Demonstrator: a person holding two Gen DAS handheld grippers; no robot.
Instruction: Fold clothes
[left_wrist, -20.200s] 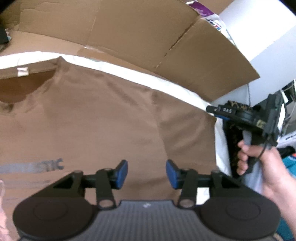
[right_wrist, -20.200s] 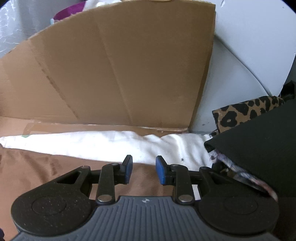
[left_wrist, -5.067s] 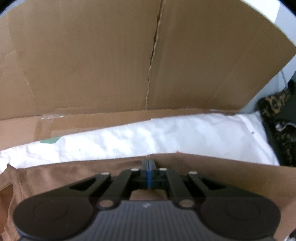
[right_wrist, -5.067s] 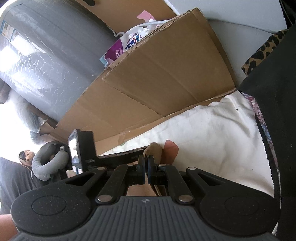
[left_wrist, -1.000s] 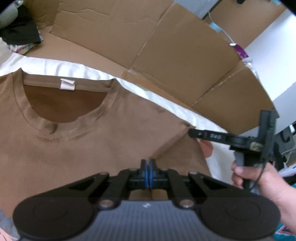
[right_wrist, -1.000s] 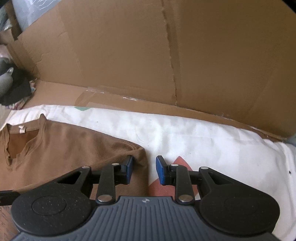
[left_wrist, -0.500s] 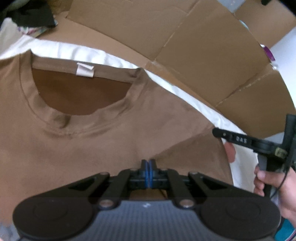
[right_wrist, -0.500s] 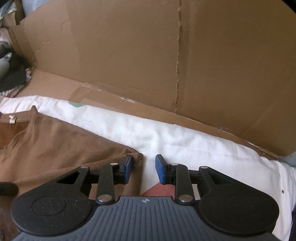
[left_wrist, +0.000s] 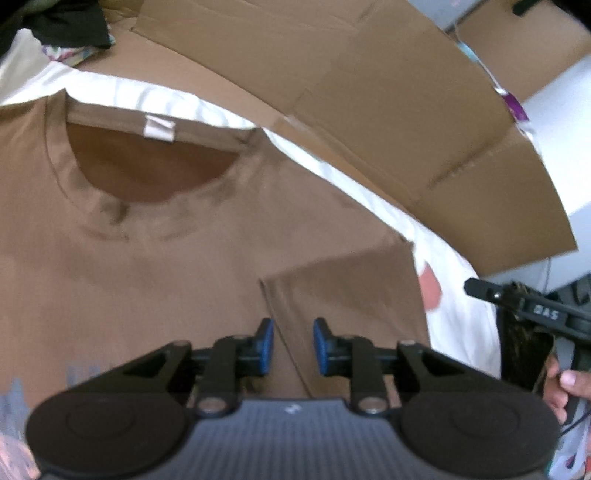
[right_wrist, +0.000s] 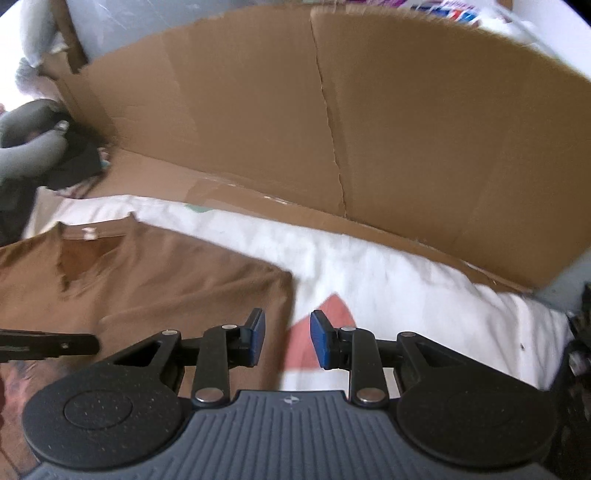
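Observation:
A brown T-shirt (left_wrist: 155, 266) lies flat on a white sheet (left_wrist: 332, 173), neck opening with a white label (left_wrist: 159, 127) at the far side. Its right sleeve (left_wrist: 354, 295) is folded in over the body. My left gripper (left_wrist: 293, 347) is open and empty just above the folded sleeve's edge. My right gripper (right_wrist: 286, 339) is open and empty over the shirt's right edge (right_wrist: 284, 295) and the white sheet (right_wrist: 388, 280). The right gripper also shows at the right edge of the left wrist view (left_wrist: 480, 288).
Brown cardboard walls (right_wrist: 332, 110) stand behind the sheet. A pink patch (right_wrist: 325, 332) marks the sheet beside the shirt. Dark clothes lie at the far left (left_wrist: 70, 26) and a dark pile at the right edge (right_wrist: 580, 332).
My left gripper has opened and let go of the sleeve, which now lies folded over the shirt body. My right gripper stays open and has drawn back a little.

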